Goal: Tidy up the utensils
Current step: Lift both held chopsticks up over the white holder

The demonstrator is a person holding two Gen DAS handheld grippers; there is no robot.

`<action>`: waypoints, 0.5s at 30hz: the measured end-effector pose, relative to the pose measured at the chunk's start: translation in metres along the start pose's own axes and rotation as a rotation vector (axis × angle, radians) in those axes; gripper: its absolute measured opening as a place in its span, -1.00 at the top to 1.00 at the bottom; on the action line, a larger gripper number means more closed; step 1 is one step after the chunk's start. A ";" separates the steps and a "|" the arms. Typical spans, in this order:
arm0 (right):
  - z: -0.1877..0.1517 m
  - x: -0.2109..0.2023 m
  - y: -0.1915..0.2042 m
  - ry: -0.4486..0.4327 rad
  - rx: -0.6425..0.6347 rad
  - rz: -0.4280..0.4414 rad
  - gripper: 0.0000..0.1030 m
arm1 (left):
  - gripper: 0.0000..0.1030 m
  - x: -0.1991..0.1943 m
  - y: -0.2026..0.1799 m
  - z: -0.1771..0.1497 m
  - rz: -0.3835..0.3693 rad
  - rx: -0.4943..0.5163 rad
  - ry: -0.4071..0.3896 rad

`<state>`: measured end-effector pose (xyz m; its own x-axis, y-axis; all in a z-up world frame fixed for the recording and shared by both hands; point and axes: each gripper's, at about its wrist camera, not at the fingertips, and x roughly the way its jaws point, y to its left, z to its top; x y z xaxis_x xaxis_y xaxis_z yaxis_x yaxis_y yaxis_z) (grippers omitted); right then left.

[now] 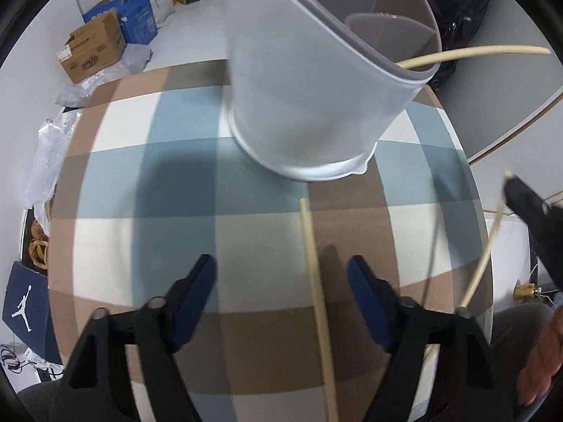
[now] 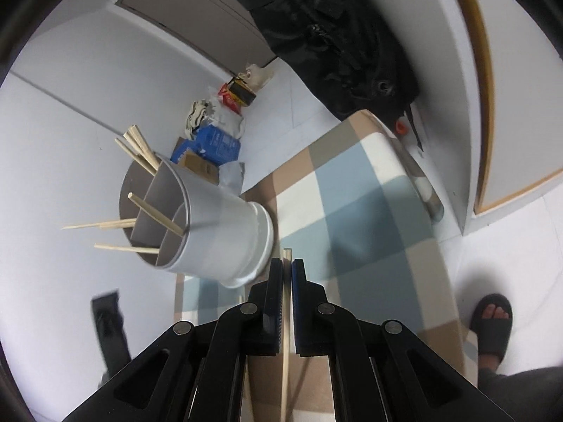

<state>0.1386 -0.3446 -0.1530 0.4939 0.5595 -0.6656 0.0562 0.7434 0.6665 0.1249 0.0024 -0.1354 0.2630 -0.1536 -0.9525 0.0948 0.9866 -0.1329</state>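
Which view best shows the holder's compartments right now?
The right wrist view: it looks into the holder's open mouth, showing dividers and chopsticks in separate sections. The left wrist view shows mostly its outer wall, with only part of the rim and one divider.

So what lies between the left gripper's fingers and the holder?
Left wrist view: bare checked cloth, plus the tip of a chopstick lying between the open left gripper and the holder.

A divided holder (image 2: pixel 225 232) stands on the bench (image 1: pixel 246 232), chopsticks (image 2: pixel 155 214) in its compartments; one chopstick (image 1: pixel 316 281) lies before it.
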 end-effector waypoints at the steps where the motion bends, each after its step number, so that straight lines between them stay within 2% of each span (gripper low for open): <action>1: -0.002 -0.004 -0.002 0.002 -0.001 0.010 0.92 | -0.24 0.002 -0.002 0.002 0.015 0.004 0.008; 6: -0.010 -0.012 -0.008 -0.003 -0.020 0.034 0.92 | 0.31 0.011 -0.011 0.007 0.039 0.023 0.058; 7: -0.013 -0.016 -0.008 -0.003 -0.023 0.036 0.92 | 0.41 0.010 -0.011 0.008 0.058 0.014 0.043; 8: -0.014 -0.015 -0.010 -0.003 -0.024 0.039 0.92 | 0.66 0.011 -0.010 0.009 0.047 -0.007 0.042; 10: -0.016 -0.013 -0.015 0.002 -0.025 0.041 0.92 | 0.68 0.012 -0.010 0.011 0.058 -0.019 0.041; 12: -0.017 -0.010 -0.023 0.016 0.005 0.051 0.92 | 0.93 0.012 -0.013 0.008 0.069 0.004 0.032; 15: -0.017 -0.010 -0.028 0.012 0.014 0.051 0.92 | 0.95 0.011 -0.012 0.001 0.072 0.003 0.009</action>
<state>0.1169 -0.3651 -0.1707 0.4858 0.6011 -0.6346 0.0431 0.7086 0.7043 0.1271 -0.0114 -0.1437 0.2607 -0.0818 -0.9619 0.0785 0.9949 -0.0633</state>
